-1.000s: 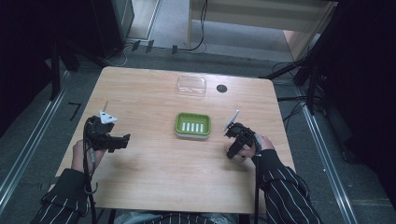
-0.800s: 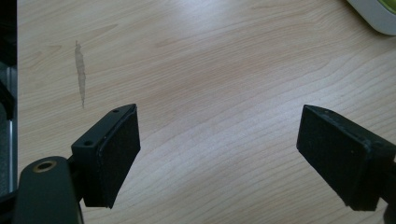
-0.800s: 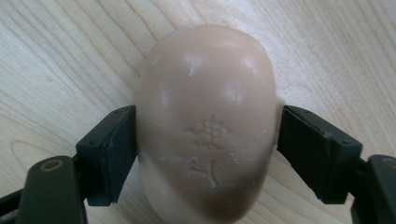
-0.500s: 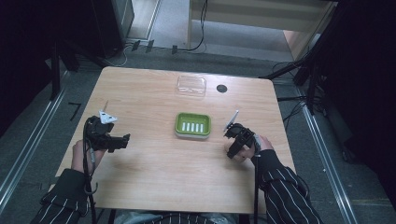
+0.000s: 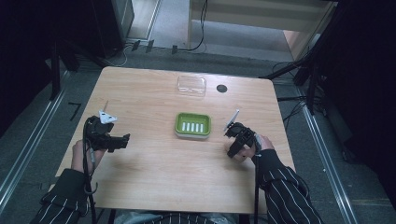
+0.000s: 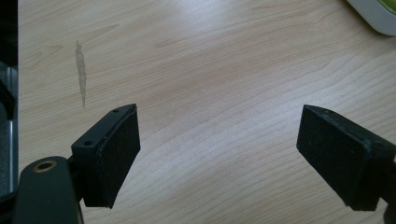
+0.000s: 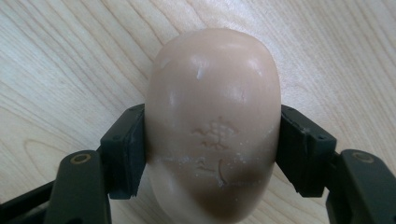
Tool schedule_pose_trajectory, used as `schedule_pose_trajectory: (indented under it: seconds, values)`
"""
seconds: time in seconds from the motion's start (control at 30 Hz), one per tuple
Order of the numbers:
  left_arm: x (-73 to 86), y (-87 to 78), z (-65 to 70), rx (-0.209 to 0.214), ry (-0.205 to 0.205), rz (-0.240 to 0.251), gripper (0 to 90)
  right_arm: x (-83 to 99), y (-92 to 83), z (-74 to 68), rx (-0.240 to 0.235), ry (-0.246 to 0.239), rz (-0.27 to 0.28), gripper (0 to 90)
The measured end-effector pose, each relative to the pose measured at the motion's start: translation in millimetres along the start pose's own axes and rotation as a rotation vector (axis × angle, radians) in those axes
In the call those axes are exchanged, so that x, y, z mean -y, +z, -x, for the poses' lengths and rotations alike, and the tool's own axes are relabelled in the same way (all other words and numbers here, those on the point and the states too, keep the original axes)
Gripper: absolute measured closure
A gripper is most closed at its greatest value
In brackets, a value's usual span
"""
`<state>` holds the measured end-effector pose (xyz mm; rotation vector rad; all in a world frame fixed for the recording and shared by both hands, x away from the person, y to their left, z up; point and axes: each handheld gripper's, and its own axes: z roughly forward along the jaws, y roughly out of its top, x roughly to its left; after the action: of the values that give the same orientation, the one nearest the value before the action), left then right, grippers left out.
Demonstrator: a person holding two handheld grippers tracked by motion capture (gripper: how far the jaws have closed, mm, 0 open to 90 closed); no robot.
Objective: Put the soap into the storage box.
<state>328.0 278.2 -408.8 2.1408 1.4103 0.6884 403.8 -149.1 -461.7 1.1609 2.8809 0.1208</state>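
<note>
— What's around you, biggest first?

— The table (image 5: 154, 182), then the green soap dish (image 5: 193, 125) at its middle, a clear lid (image 5: 191, 85) beyond. Nothing blocks the way to the dish.

— And your grip?

— My right gripper (image 7: 212, 140) clamps the soap bar (image 7: 215, 116) across its waist: probably slick, firm, dentable. My left gripper (image 6: 219, 154) gapes wide, empty.

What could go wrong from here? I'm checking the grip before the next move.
The right gripper pinches the rounded, smooth soap bar only at its sides, so it might squirt out or twist. If it is meant for the green soap dish, it could catch the dish's raised rim.
</note>
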Motion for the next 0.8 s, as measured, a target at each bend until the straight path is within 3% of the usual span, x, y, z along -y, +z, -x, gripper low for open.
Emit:
schedule_pose_trajectory:
  seconds: [0.8]
  values:
    - [0.1,0.0,0.1,-0.001,0.0,-0.002,14.3,2.0,-13.5,0.5,0.005,-0.014,0.032,33.2]
